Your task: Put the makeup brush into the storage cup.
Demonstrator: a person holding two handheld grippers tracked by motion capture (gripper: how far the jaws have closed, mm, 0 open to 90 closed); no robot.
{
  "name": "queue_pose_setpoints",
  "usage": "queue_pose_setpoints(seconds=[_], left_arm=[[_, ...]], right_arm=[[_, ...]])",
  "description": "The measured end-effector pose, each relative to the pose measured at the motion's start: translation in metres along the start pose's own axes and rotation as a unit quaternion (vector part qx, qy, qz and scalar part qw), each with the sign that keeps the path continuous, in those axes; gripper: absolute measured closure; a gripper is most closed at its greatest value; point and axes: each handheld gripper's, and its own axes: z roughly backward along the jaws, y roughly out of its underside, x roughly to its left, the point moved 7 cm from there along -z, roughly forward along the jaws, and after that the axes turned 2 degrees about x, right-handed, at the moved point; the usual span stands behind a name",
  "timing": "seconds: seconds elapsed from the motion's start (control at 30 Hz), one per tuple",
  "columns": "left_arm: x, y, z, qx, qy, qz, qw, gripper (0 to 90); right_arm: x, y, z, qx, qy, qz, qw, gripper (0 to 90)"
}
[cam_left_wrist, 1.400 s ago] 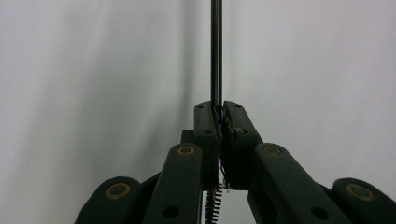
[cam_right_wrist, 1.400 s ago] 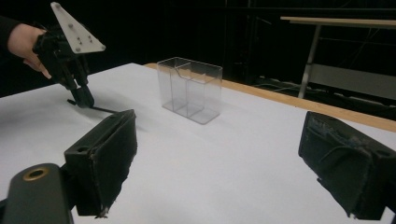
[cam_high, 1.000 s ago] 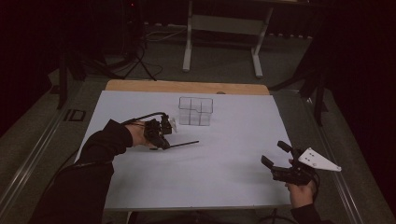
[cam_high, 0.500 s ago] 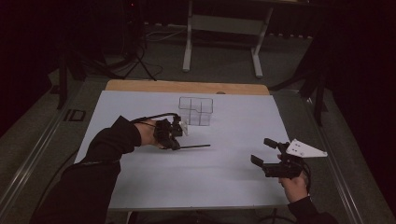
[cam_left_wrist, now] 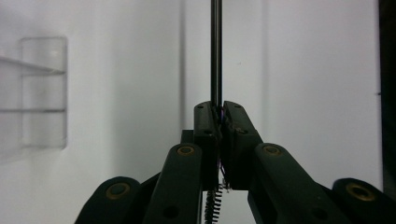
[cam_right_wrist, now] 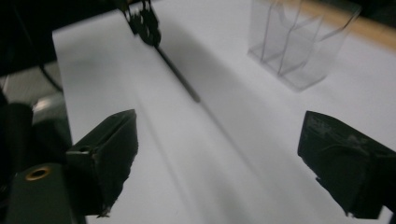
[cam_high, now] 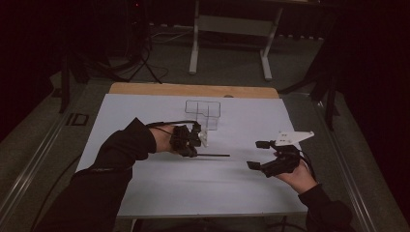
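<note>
High view shows the left gripper (cam_high: 193, 141) near the middle of the white tabletop (cam_high: 145, 179), its jaws closed tight on one end of a thin dark rod (cam_high: 212, 155) that points toward the right gripper (cam_high: 259, 155). That gripper hovers well apart, jaws spread wide and empty. A clear compartmented box (cam_high: 203, 112) stands just behind the left gripper.

My right claw (cam_right_wrist: 215, 163) hangs wide open over the white counter (cam_right_wrist: 243, 154), jaws far apart. Ahead, my other claw (cam_right_wrist: 144, 23) grips a thin dark rod (cam_right_wrist: 180, 77). Clear plastic divided box (cam_right_wrist: 299, 42) stands far right, apart from rod.
</note>
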Motion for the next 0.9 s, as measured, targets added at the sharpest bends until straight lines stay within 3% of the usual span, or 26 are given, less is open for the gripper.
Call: queue_pose_setpoints(seconds=[0.1, 0.17, 0.27, 0.53, 0.9], left_arm=[[-0.002, -0.006, 0.000, 0.000, -0.003, -0.013, 0.9999, 86.2], [-0.004, -0.009, -0.001, -0.002, 0.002, -0.015, 0.9999, 86.1], [-0.004, -0.013, -0.002, -0.001, -0.003, -0.023, 0.9997, 86.1], [-0.007, -0.023, -0.005, 0.004, -0.015, -0.041, 0.9990, 86.1], [-0.010, -0.034, -0.014, 0.015, -0.020, -0.062, 0.9978, 86.1]], right_arm=[[0.000, 0.000, -0.010, 0.056, -0.019, -0.004, 0.9982, 16.8], [0.001, 0.001, -0.015, 0.092, -0.038, -0.004, 0.9950, 18.6], [0.000, 0.001, -0.022, 0.136, -0.038, 0.009, 0.9899, 21.6], [-0.003, 0.001, -0.035, 0.187, -0.042, 0.034, 0.9808, 31.0], [0.004, -0.002, -0.053, 0.236, -0.077, 0.047, 0.9677, 49.7]])
